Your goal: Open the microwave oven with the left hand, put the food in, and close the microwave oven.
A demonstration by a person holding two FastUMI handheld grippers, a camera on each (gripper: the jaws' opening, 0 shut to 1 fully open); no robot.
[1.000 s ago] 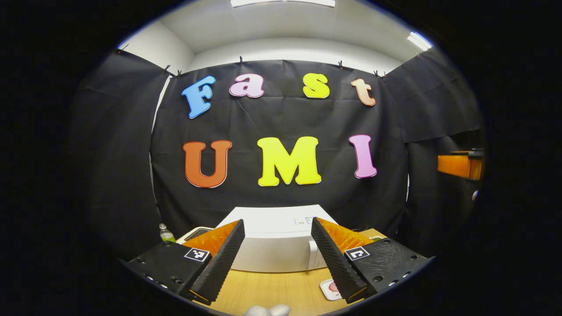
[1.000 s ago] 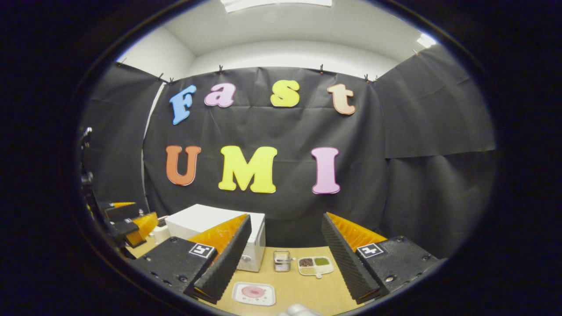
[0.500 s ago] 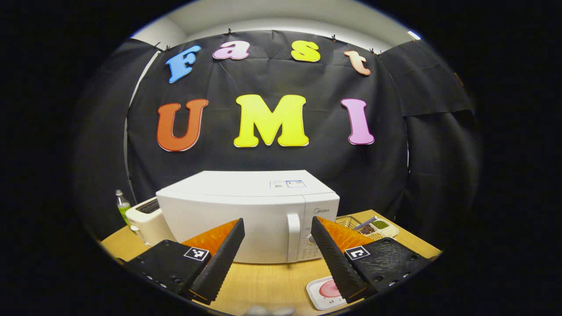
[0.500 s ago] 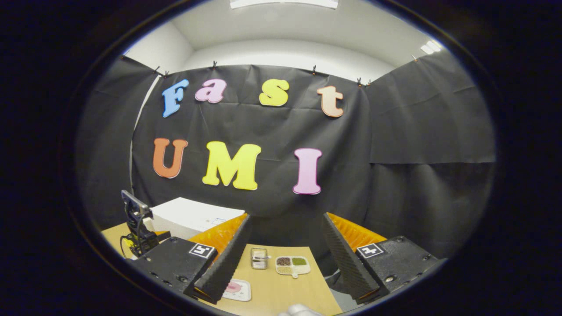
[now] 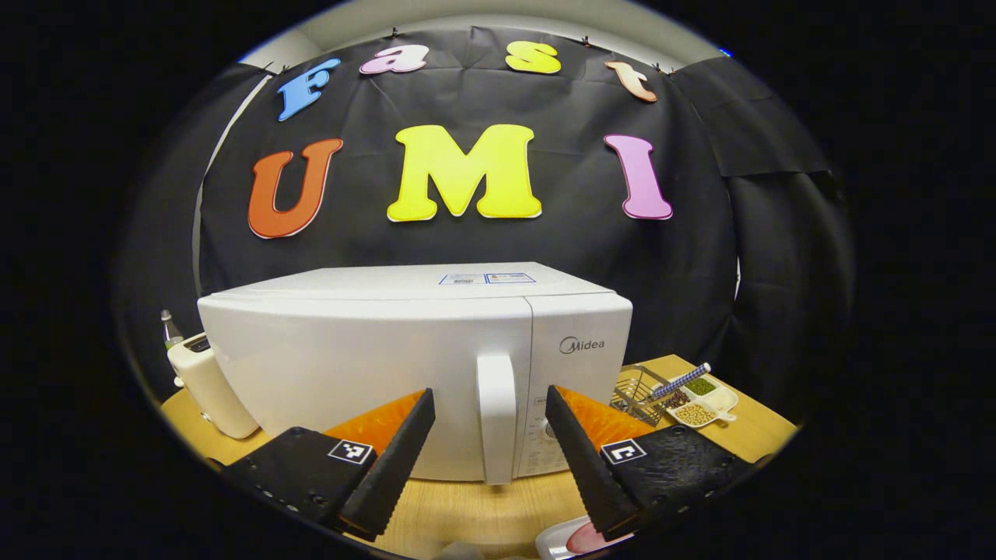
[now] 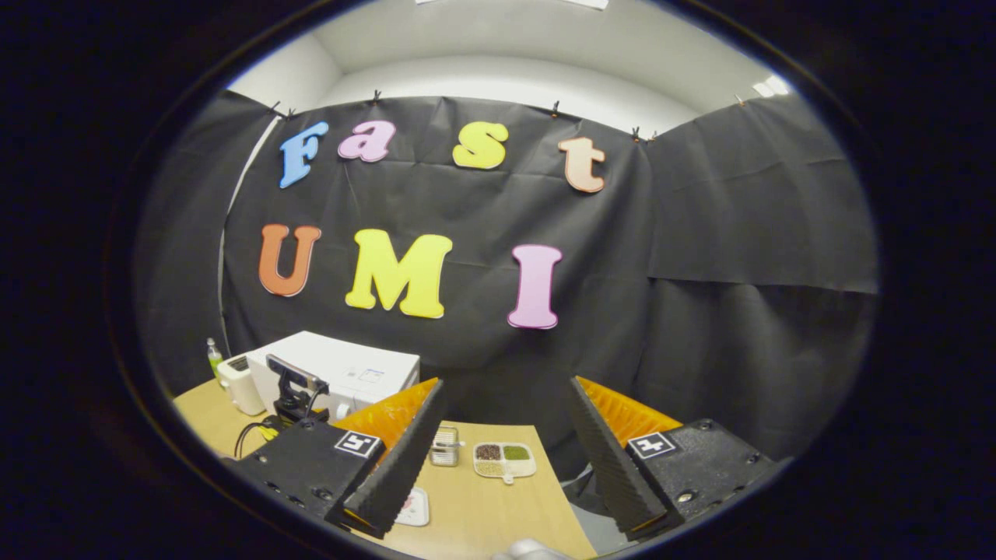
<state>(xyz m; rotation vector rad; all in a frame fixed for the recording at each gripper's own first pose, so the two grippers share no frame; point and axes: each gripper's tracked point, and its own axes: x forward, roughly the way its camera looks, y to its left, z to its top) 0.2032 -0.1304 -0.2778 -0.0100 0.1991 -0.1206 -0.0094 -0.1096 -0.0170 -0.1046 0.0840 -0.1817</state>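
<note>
The white microwave point(image 5: 373, 365) stands close in front in the left gripper view, door closed. Its upright handle point(image 5: 496, 416) lies straight ahead between the fingers of my left gripper point(image 5: 489, 397), which is open and a short way off. A white plate with pink food point(image 5: 580, 538) lies on the table at the lower right, partly behind a finger. In the right gripper view, my right gripper point(image 6: 506, 385) is open and empty above the table. There the microwave point(image 6: 350, 369) is far left, the food plate point(image 6: 412, 505) peeks beside a finger, and the left gripper's body point(image 6: 292, 389) stands before the microwave.
A white toaster point(image 5: 206, 381) and a small bottle point(image 5: 167, 330) sit left of the microwave. Right of it are a wire basket point(image 5: 634, 385) and a divided dish of beans point(image 5: 700, 397). The wooden table point(image 6: 498, 513) ends at its right edge near the black cloth.
My left gripper has dropped and moved in towards the microwave, whose handle now sits between its fingers. The right gripper has swung a little to the right and stays open.
</note>
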